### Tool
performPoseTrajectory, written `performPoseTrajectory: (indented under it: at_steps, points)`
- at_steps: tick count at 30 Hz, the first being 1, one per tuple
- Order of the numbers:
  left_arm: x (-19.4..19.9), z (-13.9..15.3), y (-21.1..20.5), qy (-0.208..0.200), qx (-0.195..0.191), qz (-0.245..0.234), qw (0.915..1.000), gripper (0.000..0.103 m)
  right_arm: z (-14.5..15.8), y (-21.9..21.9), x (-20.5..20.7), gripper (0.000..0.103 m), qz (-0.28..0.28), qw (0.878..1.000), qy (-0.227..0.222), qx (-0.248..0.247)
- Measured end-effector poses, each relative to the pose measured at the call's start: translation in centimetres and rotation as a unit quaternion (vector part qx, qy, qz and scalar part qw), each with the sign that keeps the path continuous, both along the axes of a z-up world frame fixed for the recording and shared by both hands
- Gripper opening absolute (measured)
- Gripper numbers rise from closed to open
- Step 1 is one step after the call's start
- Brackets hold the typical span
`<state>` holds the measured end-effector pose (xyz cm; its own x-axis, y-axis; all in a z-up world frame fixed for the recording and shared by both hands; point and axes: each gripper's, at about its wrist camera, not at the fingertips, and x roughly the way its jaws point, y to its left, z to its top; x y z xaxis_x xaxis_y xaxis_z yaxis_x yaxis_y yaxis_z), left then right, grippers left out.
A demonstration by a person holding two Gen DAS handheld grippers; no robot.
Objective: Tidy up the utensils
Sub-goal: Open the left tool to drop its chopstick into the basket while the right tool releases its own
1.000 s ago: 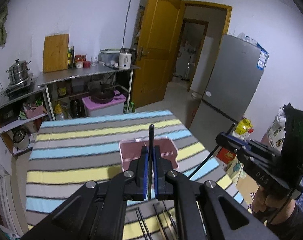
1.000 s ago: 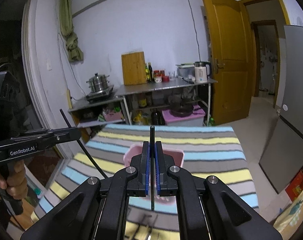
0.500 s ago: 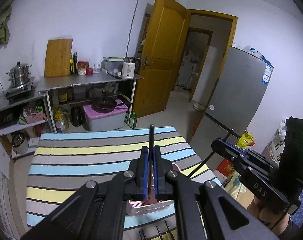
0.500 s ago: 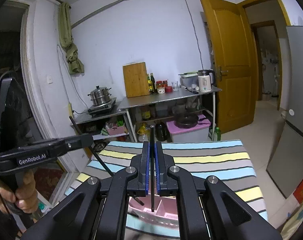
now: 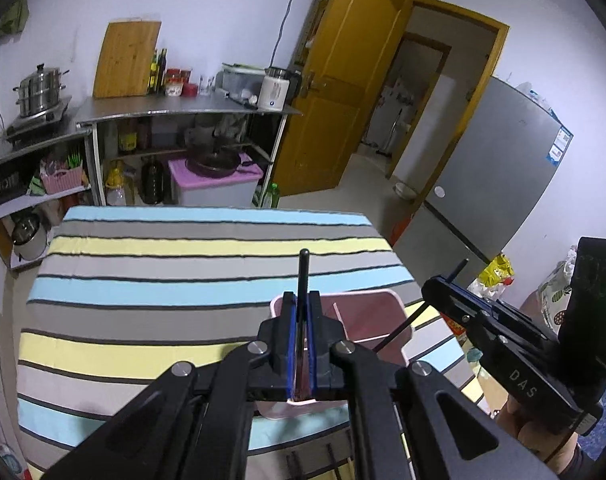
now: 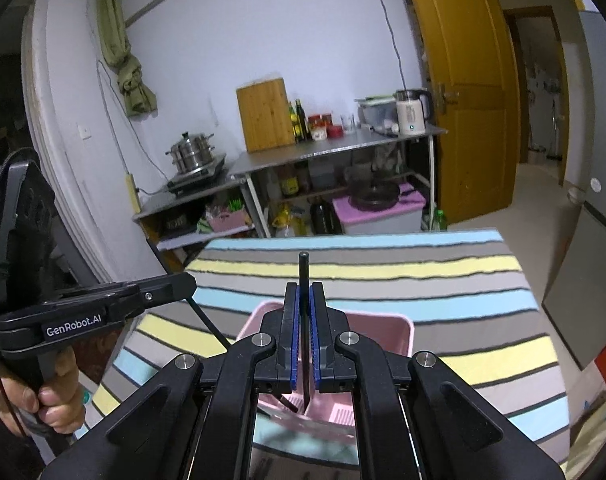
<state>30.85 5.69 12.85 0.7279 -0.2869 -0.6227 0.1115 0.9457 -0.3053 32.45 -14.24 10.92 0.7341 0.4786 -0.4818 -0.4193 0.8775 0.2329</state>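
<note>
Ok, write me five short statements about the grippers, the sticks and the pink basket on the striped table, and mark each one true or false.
1. The left hand-held gripper is shut on a thin black stick. True.
2. The right hand-held gripper is open with nothing in it. False: it is shut on a black stick as well.
3. The pink basket sits on a striped tablecloth. True.
4. The pink basket has a lid on it. False: its top is open and an inner divider shows.
5. The wooden cutting board lies flat on the striped table. False: it stands upright against the wall on the metal counter.
</note>
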Motion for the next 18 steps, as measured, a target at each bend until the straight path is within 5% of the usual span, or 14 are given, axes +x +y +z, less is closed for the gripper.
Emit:
performPoseTrajectory:
  at_steps: [8,18]
  points:
    - [0.1,-1.8,0.3,0.006,0.001,0.004,1.0,0.007,-0.8,0.0,0.1,0.005,0.004,1.0,0.008,-0.003]
    - [-1.9,-0.7,1.1,-0.017,-0.004,0.017,0.9997,0.03,-0.1,-0.7,-1.8,0.012,-0.007,1.0,-0.01,-0.019]
